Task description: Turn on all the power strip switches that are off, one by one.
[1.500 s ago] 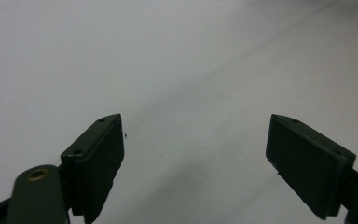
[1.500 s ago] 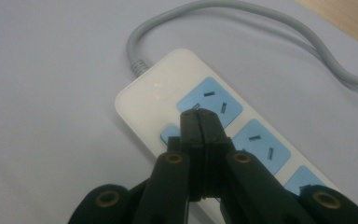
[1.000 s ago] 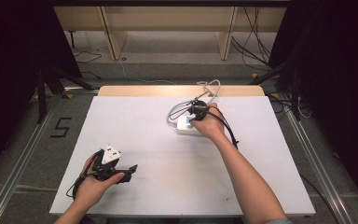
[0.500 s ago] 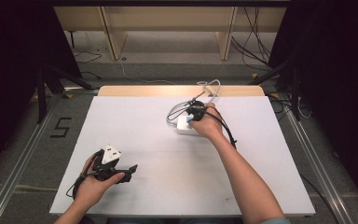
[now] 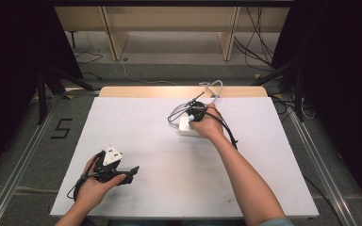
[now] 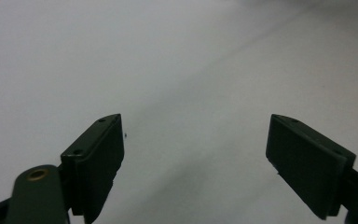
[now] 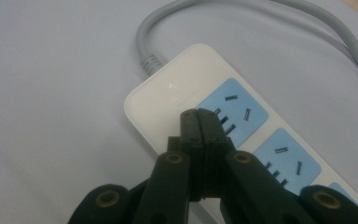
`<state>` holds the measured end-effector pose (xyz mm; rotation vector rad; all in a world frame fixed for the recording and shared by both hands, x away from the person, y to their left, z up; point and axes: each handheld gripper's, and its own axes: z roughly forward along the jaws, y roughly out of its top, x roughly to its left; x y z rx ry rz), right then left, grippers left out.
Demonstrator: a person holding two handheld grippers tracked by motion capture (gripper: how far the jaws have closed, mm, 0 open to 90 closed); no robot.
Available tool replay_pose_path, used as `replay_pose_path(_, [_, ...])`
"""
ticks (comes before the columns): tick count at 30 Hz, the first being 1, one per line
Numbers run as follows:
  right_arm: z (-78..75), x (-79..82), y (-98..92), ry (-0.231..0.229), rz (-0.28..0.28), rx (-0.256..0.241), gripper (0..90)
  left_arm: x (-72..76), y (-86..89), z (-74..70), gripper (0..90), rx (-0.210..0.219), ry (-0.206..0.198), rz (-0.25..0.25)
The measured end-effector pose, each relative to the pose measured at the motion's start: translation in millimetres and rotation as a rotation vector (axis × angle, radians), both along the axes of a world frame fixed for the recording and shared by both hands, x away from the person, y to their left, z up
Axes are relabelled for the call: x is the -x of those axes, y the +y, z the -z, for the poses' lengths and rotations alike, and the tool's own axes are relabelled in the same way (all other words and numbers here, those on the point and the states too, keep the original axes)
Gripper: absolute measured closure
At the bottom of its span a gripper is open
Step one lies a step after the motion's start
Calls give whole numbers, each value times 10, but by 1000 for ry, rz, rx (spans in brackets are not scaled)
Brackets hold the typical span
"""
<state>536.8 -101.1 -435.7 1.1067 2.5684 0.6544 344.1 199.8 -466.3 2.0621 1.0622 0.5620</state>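
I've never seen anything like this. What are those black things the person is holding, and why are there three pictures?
They are hand-held grippers: two-jaw tongs, one per hand. One picture looks down from above the white table; the other two come from cameras riding on each tool. The left hand-held gripper is open over bare table, holding nothing. The right hand-held gripper is closed, its tips over a white power strip with blue sockets and a grey cable. It grips nothing.
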Motion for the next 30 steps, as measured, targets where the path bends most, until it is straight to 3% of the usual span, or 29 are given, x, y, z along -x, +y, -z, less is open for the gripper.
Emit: replay_pose_path(30, [26, -3, 53, 9, 17, 33, 900, -3, 5, -3, 191, -3, 0, 3])
